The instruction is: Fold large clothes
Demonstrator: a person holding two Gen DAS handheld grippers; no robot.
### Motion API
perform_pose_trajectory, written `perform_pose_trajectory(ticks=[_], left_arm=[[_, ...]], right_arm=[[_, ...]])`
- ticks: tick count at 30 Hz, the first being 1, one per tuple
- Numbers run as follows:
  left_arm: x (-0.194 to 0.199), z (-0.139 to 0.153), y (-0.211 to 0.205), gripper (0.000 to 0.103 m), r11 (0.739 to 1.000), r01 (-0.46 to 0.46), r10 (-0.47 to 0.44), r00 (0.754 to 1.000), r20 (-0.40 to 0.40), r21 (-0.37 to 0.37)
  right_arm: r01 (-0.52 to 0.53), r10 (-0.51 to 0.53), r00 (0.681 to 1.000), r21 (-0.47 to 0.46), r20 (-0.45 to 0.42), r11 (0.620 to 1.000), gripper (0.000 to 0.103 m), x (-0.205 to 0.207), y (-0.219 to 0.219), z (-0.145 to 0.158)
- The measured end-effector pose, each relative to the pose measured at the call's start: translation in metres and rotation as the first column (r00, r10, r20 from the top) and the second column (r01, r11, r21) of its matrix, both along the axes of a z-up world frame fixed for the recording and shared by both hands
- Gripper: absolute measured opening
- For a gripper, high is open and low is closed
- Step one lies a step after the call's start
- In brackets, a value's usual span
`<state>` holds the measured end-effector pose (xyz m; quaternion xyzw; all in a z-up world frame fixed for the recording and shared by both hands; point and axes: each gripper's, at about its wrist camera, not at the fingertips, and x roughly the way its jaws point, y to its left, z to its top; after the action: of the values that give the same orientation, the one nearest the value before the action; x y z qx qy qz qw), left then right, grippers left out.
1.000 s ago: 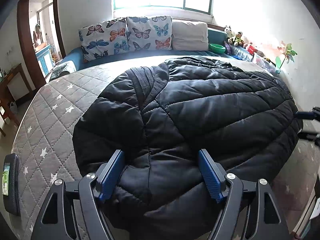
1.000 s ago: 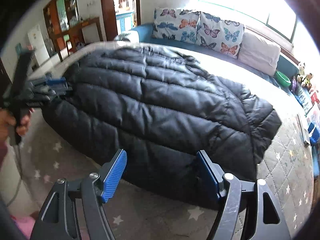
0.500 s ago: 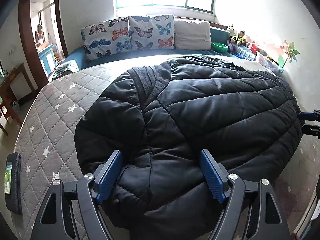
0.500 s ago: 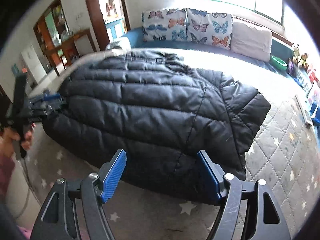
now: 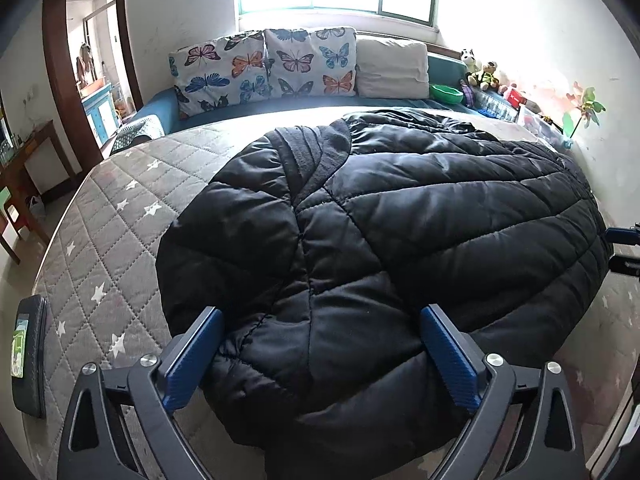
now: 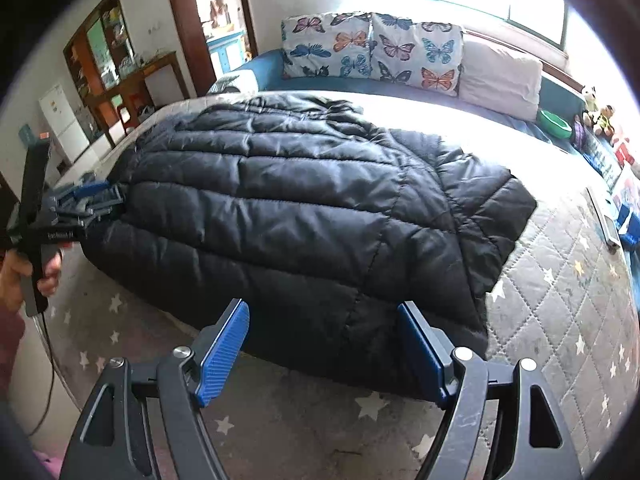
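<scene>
A large black quilted puffer jacket (image 5: 400,232) lies folded over on a grey star-quilted mattress (image 5: 108,216). My left gripper (image 5: 320,344) is open, its blue fingers apart over the jacket's near edge, holding nothing. In the right wrist view the jacket (image 6: 304,208) fills the middle of the bed. My right gripper (image 6: 324,344) is open, its fingers straddling the jacket's near hem, holding nothing. The left gripper (image 6: 88,200) shows at the jacket's left end, and the right gripper's tips (image 5: 624,248) show at the right edge of the left wrist view.
Butterfly pillows (image 5: 264,64) and a plain pillow (image 5: 392,68) line the far side. A green bowl (image 5: 446,94), toys and boxes sit along the right wall. A dark flat device (image 5: 28,356) lies on the mattress's left edge. A doorway and wooden furniture (image 6: 120,80) stand at left.
Both grippers have drawn back slightly from the jacket. The right wrist view has swung right, showing more of the jacket's right end. Both stay open.
</scene>
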<state>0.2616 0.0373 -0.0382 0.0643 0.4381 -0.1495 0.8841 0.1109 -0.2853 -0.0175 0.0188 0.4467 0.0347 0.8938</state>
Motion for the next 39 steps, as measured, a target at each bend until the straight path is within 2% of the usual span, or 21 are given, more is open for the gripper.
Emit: perform_pose_trajectory(ticks=[7,12,14,16,23,27,30,33,35,39], left_arm=[[-0.007,0.010,0.004,0.103,1.000,-0.018,0.018,1.000,-0.012,-0.003],[-0.011,0.019,0.021,0.103,0.997,-0.059,0.057,0.998,-0.036,-0.055],[-0.011,0.023,0.035,0.103,0.992,-0.084,0.079,0.995,-0.056,-0.098],[-0.009,0.025,0.048,0.103,0.983,-0.107,0.095,0.992,-0.088,-0.151],[0.002,0.018,0.090,0.103,0.922,-0.204,0.136,0.967,-0.217,-0.330],[0.006,0.012,0.094,0.103,0.902,-0.209,0.117,0.961,-0.251,-0.378],[0.011,0.005,0.094,0.103,0.889,-0.210,0.099,0.956,-0.277,-0.407],[0.019,-0.001,0.093,0.103,0.869,-0.217,0.084,0.950,-0.300,-0.444],[0.024,-0.006,0.094,0.103,0.857,-0.228,0.081,0.945,-0.316,-0.462],[0.033,-0.012,0.095,0.103,0.839,-0.233,0.065,0.940,-0.335,-0.492]], right_arm=[[0.061,-0.062,0.998,0.043,0.021,0.997,0.083,-0.002,-0.025,0.011],[0.119,-0.120,0.993,0.118,-0.002,0.986,0.083,-0.001,-0.053,0.005],[0.140,-0.139,0.990,0.155,-0.017,0.978,0.084,-0.002,-0.063,0.001],[0.170,-0.166,0.985,0.198,-0.035,0.965,0.084,-0.001,-0.075,-0.004],[0.216,-0.197,0.976,0.314,-0.093,0.925,0.084,0.010,-0.104,-0.017],[0.245,-0.209,0.968,0.340,-0.138,0.908,0.084,0.022,-0.115,-0.028],[0.243,-0.192,0.968,0.415,-0.162,0.877,0.086,0.028,-0.123,-0.036],[0.235,-0.176,0.970,0.463,-0.168,0.855,0.092,0.034,-0.128,-0.041],[0.224,-0.159,0.972,0.476,-0.173,0.851,0.099,0.040,-0.130,-0.045],[0.196,-0.114,0.976,0.520,-0.187,0.831,0.103,0.045,-0.135,-0.053]])
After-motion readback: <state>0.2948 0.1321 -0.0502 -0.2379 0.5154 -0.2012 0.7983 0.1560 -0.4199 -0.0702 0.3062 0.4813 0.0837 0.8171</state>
